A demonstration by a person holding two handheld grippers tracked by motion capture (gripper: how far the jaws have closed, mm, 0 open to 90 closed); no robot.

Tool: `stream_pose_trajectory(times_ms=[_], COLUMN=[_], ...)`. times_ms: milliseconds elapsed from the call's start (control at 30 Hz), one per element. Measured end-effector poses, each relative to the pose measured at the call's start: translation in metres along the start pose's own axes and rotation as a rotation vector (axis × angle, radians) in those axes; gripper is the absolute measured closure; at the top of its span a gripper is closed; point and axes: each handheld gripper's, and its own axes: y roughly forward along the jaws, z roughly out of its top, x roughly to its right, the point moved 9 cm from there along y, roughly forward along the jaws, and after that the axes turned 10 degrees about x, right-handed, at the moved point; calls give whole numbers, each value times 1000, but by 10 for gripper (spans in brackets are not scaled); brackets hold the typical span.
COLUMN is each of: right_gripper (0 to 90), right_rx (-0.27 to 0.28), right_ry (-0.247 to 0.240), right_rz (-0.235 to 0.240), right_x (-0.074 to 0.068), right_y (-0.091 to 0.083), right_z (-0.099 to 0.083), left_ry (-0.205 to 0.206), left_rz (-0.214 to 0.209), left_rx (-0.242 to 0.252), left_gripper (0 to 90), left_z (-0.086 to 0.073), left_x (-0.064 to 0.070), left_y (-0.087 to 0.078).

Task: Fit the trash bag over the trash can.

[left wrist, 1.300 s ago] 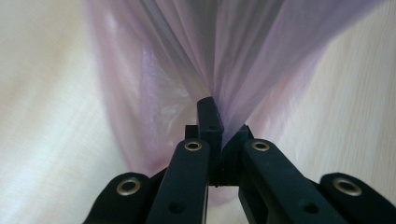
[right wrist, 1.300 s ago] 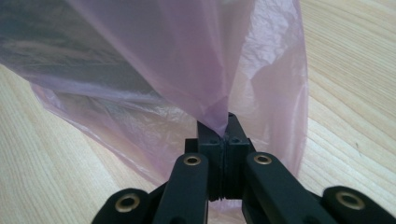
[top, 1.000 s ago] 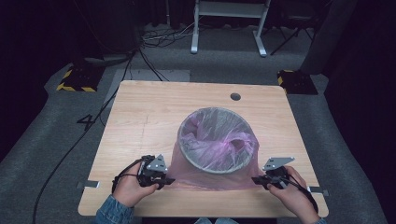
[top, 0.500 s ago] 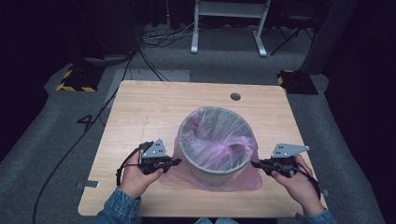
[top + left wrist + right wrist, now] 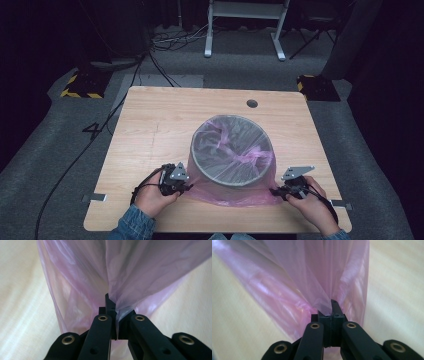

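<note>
Broadly, the wooden desk (image 5: pixel 150 130) carries everything, and between the two grippers stands a round grey bin (image 5: pixel 231 150) with a pink plastic bag (image 5: pixel 235 192) draped over it. The bag's skirt spreads onto the desk on the person's side of the bin, which is where both grippers have hold of it. The left gripper (image 5: pixel 184 188) sits just beside the bin's left flank, clenched on the bag's hem; in the left gripper view the film (image 5: pixel 140 272) rises taut from between the closed jaws. The right gripper (image 5: pixel 278 192) is a little farther out on the bin's other side, likewise clamped on a pinch of the bag, whose folds (image 5: pixel 312 277) fan away from its jaws. Holding the hem at two opposite points looks meant to keep the bag spread wide, so it can be drawn evenly around the bin's rim rather than bunching on one side; the film is thin, so a hard tug could tear it
</note>
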Motion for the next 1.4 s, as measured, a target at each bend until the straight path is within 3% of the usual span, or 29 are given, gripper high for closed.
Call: stream_pose_trajectory(times_ms=[67, 133, 167, 200, 267, 300, 333, 367, 400, 433, 500, 600, 633, 700, 767, 800, 833, 867, 967, 1000, 1200, 1400], right_gripper=[900, 890, 827, 704, 458, 419, 398, 400, 495, 709, 891, 900, 900, 900, 899, 811, 633, 522, 394, 374, 329, 296], right_rx=[10, 16, 10, 25, 153, 207, 253, 294, 316, 311, 279, 207, 191, 210, 205, 199, 197, 207, 243, 256, 320, 423], right_ry=[30, 47, 42, 29, -15, -29, -35, -41, -51, -72, -81, -58, -48, -12, -16, -29, -32, -37, -55, -57, -74, -23], right_rz=[20, 24, 28, 29, -3, -5, 4, 14, 19, 18, 12, -14, -16, 10, 0, -5, -5, -3, 15, 22, 42, 15], right_x=[-3, -5, -6, -7, -8, -9, -11, -13, -14, -14, -12, 0, 3, 5, 5, 4, 4, 4, 1, 0, -5, -5], right_y=[-9, -18, -24, -28, -34, -37, -40, -41, -41, -40, -34, -14, -6, 2, 1, 0, -3, -6, -25, -32, -71, -98], right_z=[-8, -12, -13, -10, 10, 22, 34, 46, 55, 61, 67, 60, 55, 53, 53, 54, 55, 56, 63, 66, 89, 135], left_ry=[-5, -16, -20, -26, -35, -39, -31, -26, -22, -26, -49, -60, -72, -72, -44, -41, -44, -50, -55, -55, -82, -125], left_rz=[-7, -8, 5, 17, 17, 20, 34, 45, 51, 45, 14, 8, -9, -5, 20, 40, 61, 73, 99, 99, 203, 286], left_rx=[-12, 11, 45, 88, 176, 204, 216, 226, 235, 246, 253, 209, 230, 236, 233, 235, 247, 262, 316, 316, 354, 340], left_gripper=[879, 789, 673, 533, 373, 328, 318, 368, 488, 619, 862, 900, 900, 900, 900, 840, 685, 572, 359, 331, 290, 294], left_z=[-5, -4, 1, 7, 23, 30, 36, 41, 45, 48, 51, 43, 43, 43, 44, 44, 45, 46, 48, 48, 36, 17], left_x=[2, 3, 2, 2, 2, 3, 1, 0, -2, -2, -3, -5, -3, -3, -3, -4, -6, -6, -8, -8, -26, -41], left_y=[-6, -13, -16, -20, -26, -28, -29, -30, -30, -29, -26, -14, -11, -8, -10, -12, -14, -18, -31, -31, -58, -70])
